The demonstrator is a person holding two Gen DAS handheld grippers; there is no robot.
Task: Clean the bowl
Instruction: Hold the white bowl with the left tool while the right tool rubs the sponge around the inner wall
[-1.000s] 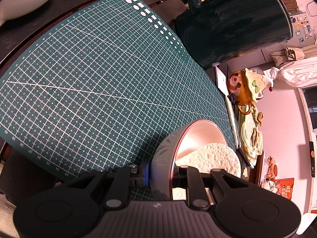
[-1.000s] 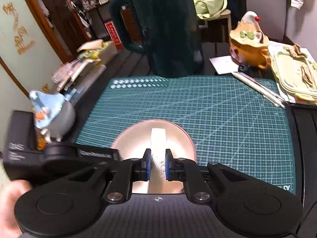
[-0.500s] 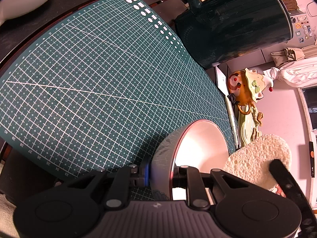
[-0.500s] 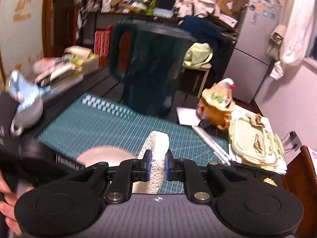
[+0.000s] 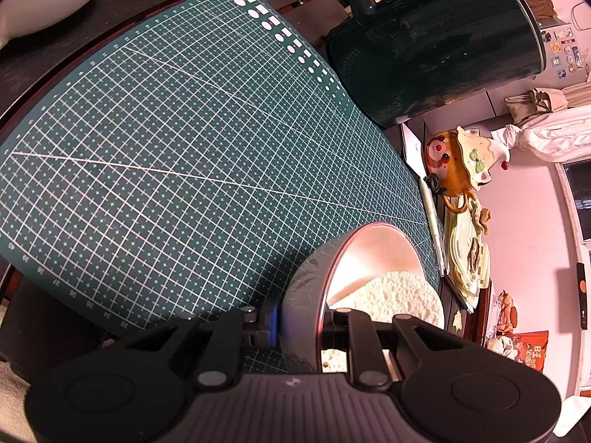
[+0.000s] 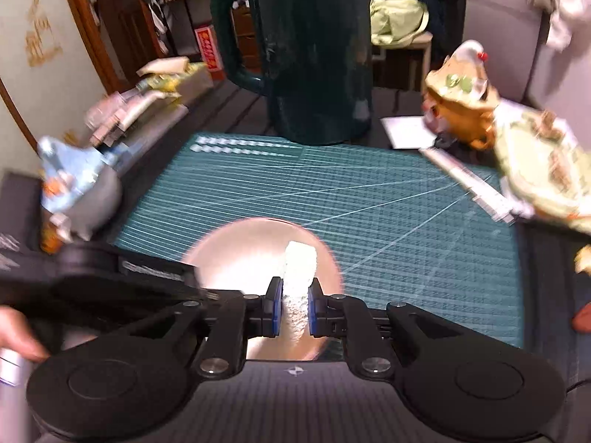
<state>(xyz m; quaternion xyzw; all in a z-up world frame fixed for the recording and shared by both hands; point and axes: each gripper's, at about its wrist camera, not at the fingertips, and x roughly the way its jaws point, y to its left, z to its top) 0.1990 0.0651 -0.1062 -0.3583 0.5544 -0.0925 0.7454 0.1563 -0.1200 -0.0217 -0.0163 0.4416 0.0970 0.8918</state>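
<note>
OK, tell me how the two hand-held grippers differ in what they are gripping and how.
The left hand-held gripper clamps the bowl by its wall, one finger outside and one inside; the right hand-held gripper pinches the white sponge edge-on. The left's load is rigid and tipped up on the green cutting mat; the right's is soft, with its far end down inside the bowl. Both are shut on their loads.

Dark slatted table under a green cutting mat

The mat is laid flat on the tabletop; a dark green jug is stood at its far edge. A white sheet of paper, a pen and a pale green lidded container are seen along its right side.
</note>
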